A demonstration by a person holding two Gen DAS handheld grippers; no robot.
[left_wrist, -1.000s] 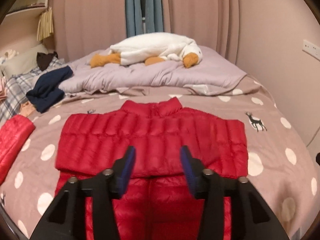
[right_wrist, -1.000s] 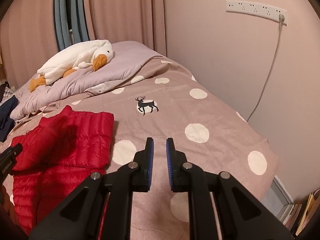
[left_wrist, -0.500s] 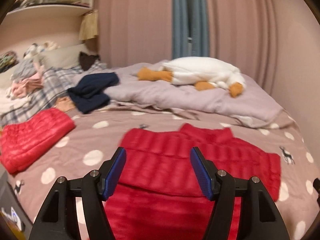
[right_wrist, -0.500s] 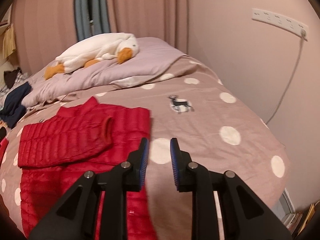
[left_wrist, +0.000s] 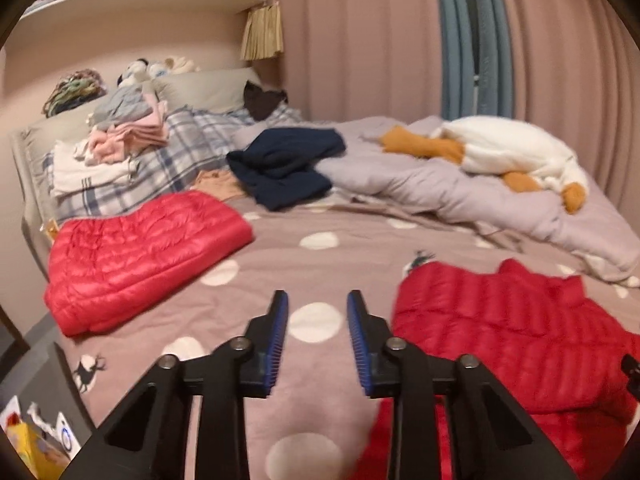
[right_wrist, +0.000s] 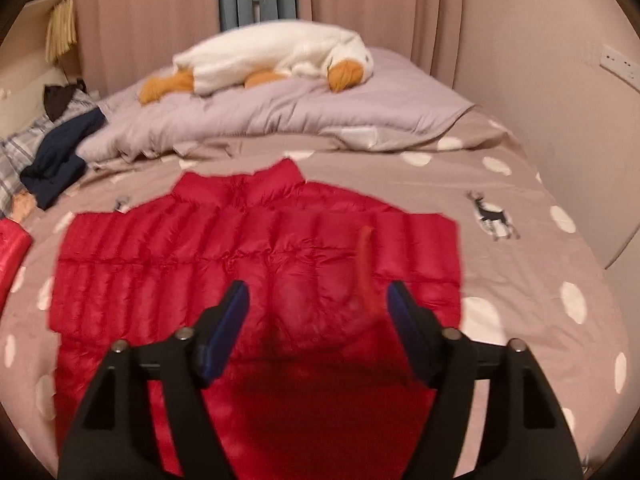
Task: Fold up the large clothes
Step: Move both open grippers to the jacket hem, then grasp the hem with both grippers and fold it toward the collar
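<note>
Now two red jackets (left_wrist: 500, 328) (left_wrist: 140, 252) on bed (left_wrist: 320, 272); left tool (left_wrist: 316, 336) narrowing, empty; right tool (right_wrist: 318, 320) widening, empty.

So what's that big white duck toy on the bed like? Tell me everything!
The duck toy is a long, soft-looking plush with a white fluffy body, an orange bill and orange feet. It lies flat on its side on the rumpled lilac duvet at the far end of the bed, in front of the curtains, bill toward the right in the right wrist view. Only the duvet touches it; the red jacket lies well apart, nearer the camera.
</note>
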